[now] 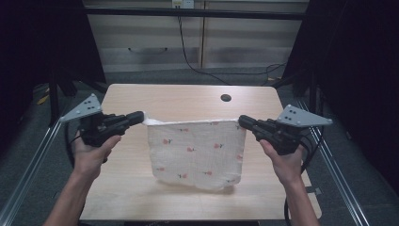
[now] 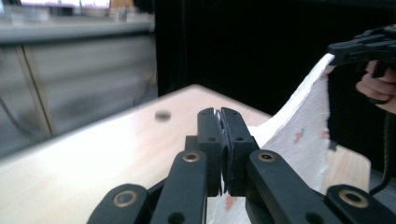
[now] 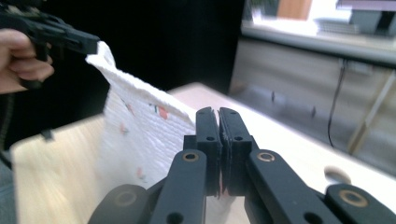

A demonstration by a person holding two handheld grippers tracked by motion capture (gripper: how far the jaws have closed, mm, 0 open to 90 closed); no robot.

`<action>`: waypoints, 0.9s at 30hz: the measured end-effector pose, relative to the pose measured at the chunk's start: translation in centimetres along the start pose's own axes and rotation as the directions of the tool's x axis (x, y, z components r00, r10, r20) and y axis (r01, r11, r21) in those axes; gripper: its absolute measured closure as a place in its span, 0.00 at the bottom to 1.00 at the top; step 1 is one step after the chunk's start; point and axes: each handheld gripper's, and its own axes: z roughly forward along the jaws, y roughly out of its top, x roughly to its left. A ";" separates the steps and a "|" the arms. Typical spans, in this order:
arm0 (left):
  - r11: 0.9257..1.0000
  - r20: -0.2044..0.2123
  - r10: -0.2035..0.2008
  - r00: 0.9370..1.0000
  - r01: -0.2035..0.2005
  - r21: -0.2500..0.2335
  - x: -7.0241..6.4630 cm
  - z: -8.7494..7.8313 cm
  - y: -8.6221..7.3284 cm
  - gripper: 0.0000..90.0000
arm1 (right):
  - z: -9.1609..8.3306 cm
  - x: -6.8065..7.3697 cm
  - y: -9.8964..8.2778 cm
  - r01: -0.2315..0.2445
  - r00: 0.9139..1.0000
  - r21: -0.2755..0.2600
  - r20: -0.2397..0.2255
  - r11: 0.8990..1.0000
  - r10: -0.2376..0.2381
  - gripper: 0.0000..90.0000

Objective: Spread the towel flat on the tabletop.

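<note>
High view: a white woven cloth with small red flower prints (image 1: 195, 153) hung between the two grippers over a light wooden table (image 1: 127, 188), top edge stretched nearly level, lower edge resting on the tabletop near the front. The left gripper (image 1: 141, 116), black with a grey three-cornered plate, was clamped on the cloth's top left corner. The right gripper (image 1: 241, 121), same build, was clamped on the top right corner. A hand held each one from below. A round dark hole (image 1: 226, 98) sat in the table behind the cloth. Grey cabinet fronts (image 1: 155, 42) and a black cable (image 1: 188, 56) lay beyond the table.

Left gripper view: the left gripper (image 2: 220, 112) had its black jaws pressed together with a sliver of the cloth (image 2: 299, 135) pinched between them. The fabric ran off rightward and up to the right gripper (image 2: 332, 52), gripped at the far corner.

Right gripper view: the right gripper (image 3: 218, 112) had its jaws closed tight on the cloth (image 3: 135, 126). The fabric rose leftward to the left gripper (image 3: 95, 46), which nipped the opposite corner. Background blurred.
</note>
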 end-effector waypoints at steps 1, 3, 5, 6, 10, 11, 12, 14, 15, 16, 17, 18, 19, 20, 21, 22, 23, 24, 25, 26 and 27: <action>0.999 0.001 -0.023 1.000 0.023 0.025 0.6 0.9 -0.8 0.98 | 0.5 -0.4 -0.6 -0.011 1.000 0.017 0.002 1.000 0.011 0.98; 0.995 -0.010 -0.070 0.997 0.071 0.064 1.7 2.5 -2.3 0.98 | 2.0 -1.7 -2.6 -0.048 0.999 0.062 0.007 0.997 0.048 0.98; 0.988 -0.021 -0.103 0.994 0.104 0.111 2.8 3.9 -3.7 0.98 | 3.1 -2.5 -4.0 -0.070 0.997 0.101 0.018 0.992 0.068 0.98; 0.988 -0.021 -0.103 0.994 0.104 0.111 2.8 3.9 -3.7 0.98 | 3.1 -2.5 -4.0 -0.070 0.997 0.101 0.018 0.992 0.068 0.98; 0.971 -0.055 -0.152 0.987 0.159 0.179 4.6 6.5 -5.9 0.97 | 5.8 -4.2 -7.1 -0.113 0.993 0.170 0.034 0.979 0.109 0.98; 0.968 -0.061 -0.165 0.984 0.174 0.183 5.0 6.8 -6.2 0.97 | 6.3 -4.6 -7.6 -0.120 0.993 0.178 0.037 0.977 0.115 0.98; 0.965 -0.071 -0.173 0.982 0.183 0.187 5.3 7.1 -6.5 0.97 | 6.7 -4.9 -8.0 -0.128 0.992 0.185 0.040 0.974 0.122 0.98; 0.959 -0.082 -0.191 0.978 0.204 0.195 5.9 7.8 -6.9 0.97 | 7.6 -5.7 -8.8 -0.148 0.989 0.193 0.040 0.970 0.143 0.97; 0.958 -0.091 -0.194 0.977 0.209 0.198 6.0 8.2 -7.2 0.97 | 8.1 -6.0 -9.2 -0.152 0.988 0.205 0.044 0.967 0.146 0.97; 0.956 -0.090 -0.193 0.977 0.208 0.208 6.3 8.5 -7.4 0.97 | 8.5 -6.3 -9.5 -0.155 0.988 0.217 0.046 0.964 0.149 0.97; 0.952 -0.097 -0.201 0.975 0.217 0.213 6.5 8.8 -7.7 0.96 | 9.0 -6.6 -9.9 -0.162 0.987 0.225 0.046 0.961 0.156 0.97; 0.950 -0.103 -0.210 0.972 0.228 0.216 6.8 9.0 -7.9 0.96 | 9.4 -6.8 -10.2 -0.167 0.986 0.232 0.049 0.958 0.160 0.97; 0.947 -0.106 -0.218 0.970 0.237 0.216 7.0 9.3 -8.2 0.96 | 9.9 -7.1 -10.5 -0.173 0.985 0.233 0.052 0.957 0.166 0.97; 0.946 -0.110 -0.228 0.967 0.247 0.211 7.3 9.5 -8.4 0.96 | 10.3 -7.3 -10.8 -0.185 0.983 0.240 0.057 0.953 0.177 0.97; 0.944 -0.114 -0.238 0.964 0.258 0.205 7.6 9.7 -8.7 0.95 | 10.7 -7.5 -11.2 -0.189 0.982 0.251 0.064 0.950 0.178 0.97; 0.944 -0.120 -0.236 0.964 0.257 0.206 7.8 9.9 -9.0 0.94 | 11.1 -7.7 -11.6 -0.185 0.983 0.262 0.072 0.947 0.172 0.97; 0.943 -0.128 -0.241 0.962 0.263 0.203 8.0 10.2 -9.4 0.94 | 11.5 -7.8 -11.9 -0.192 0.981 0.272 0.081 0.943 0.176 0.97; 0.941 -0.127 -0.250 0.960 0.272 0.201 8.2 10.4 -9.7 0.94 | 11.9 -8.0 -12.4 -0.201 0.979 0.279 0.084 0.939 0.185 0.97; 0.940 -0.130 -0.255 0.958 0.277 0.199 8.2 10.5 -9.9 0.95 | 12.1 -8.0 -12.6 -0.207 0.978 0.280 0.084 0.937 0.191 0.97; 0.939 -0.133 -0.258 0.957 0.281 0.197 8.3 10.6 -10.1 0.95 | 12.3 -8.1 -12.8 -0.209 0.978 0.282 0.086 0.937 0.192 0.97; 0.939 -0.129 -0.260 0.957 0.281 0.200 8.4 10.7 -10.2 0.95 | 12.5 -8.1 -12.9 -0.213 0.977 0.282 0.089 0.936 0.195 0.97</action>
